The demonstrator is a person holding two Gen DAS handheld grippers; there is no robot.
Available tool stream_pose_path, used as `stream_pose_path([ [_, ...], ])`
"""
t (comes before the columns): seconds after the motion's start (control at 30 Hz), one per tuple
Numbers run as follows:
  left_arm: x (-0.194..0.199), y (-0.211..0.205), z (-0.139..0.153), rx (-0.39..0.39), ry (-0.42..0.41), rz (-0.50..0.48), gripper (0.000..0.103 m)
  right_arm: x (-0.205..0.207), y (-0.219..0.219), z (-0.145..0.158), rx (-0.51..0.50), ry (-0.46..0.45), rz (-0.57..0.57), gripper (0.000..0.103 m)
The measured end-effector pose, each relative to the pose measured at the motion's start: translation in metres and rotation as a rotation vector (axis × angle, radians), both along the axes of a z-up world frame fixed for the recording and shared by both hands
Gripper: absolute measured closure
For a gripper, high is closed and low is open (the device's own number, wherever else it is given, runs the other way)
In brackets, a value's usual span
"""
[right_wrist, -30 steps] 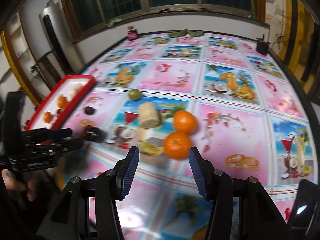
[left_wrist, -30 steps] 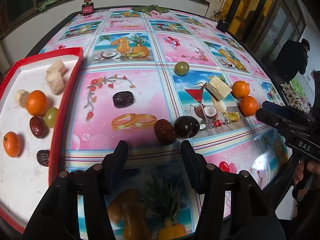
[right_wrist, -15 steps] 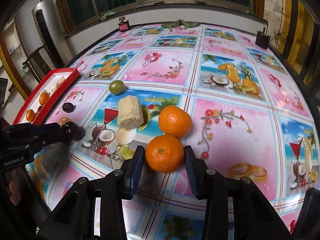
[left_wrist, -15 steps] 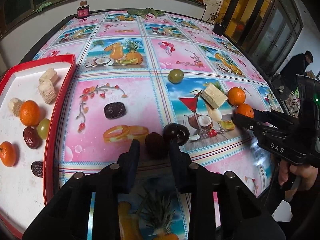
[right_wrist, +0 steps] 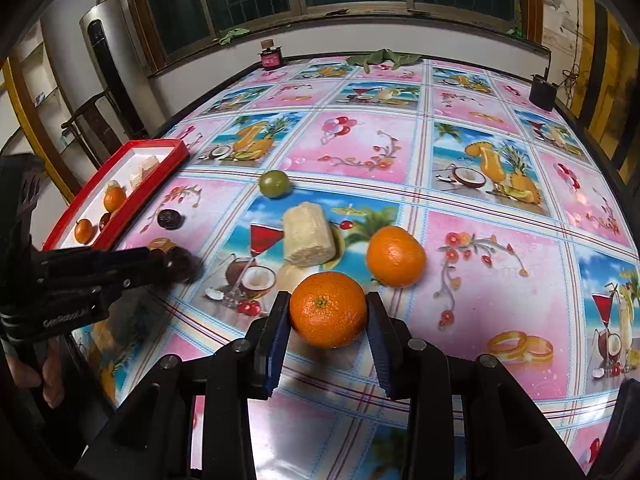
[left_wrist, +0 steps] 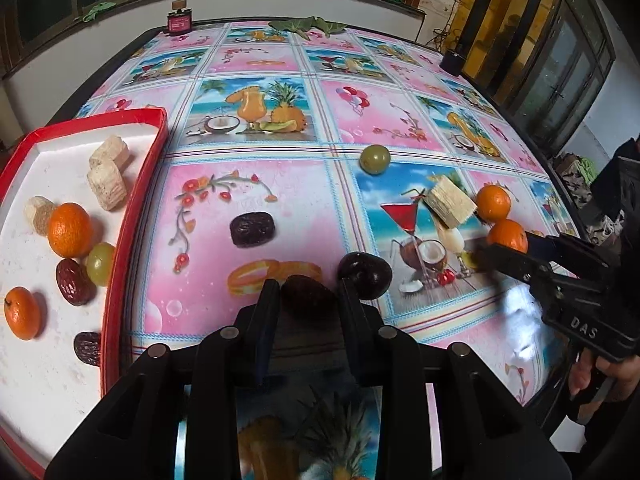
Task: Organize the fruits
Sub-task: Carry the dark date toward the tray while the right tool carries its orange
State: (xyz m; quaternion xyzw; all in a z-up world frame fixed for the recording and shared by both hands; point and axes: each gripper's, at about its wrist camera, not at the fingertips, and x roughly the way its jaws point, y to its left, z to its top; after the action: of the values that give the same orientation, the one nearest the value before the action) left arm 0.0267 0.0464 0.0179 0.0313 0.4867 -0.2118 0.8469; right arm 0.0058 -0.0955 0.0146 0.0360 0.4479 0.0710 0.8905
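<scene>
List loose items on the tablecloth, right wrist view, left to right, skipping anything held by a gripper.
Dark date → green fruit → pale cake block → free orange.

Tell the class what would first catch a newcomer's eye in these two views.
First, the orange pinched in the right tool, low in the middle of its view. Then the gaudy tablecloth printed with drinks and fruit. At the left stands a red tray already holding fruit, while the left tool grips a dark date.
</scene>
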Motion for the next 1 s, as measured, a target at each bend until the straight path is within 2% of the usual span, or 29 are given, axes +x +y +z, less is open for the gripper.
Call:
stream_pose_path([
  [0.3,-0.004,0.015,-0.004,-0.002,0.000,0.022,0.076,-0.001,0.023,0.005,0.004,-0.014,0.060,0.065],
  [0.57,0.004,0.004,-0.004,0.038,-0.008,0.013,0.076,-0.002,0.037,0.009,0.001,-0.025,0.086,0.065],
  [1.0,-0.001,0.019,0.000,0.001,0.006,0.065,0.079,0.000,0.050,0.013,0.005,-0.037,0.123,0.065],
])
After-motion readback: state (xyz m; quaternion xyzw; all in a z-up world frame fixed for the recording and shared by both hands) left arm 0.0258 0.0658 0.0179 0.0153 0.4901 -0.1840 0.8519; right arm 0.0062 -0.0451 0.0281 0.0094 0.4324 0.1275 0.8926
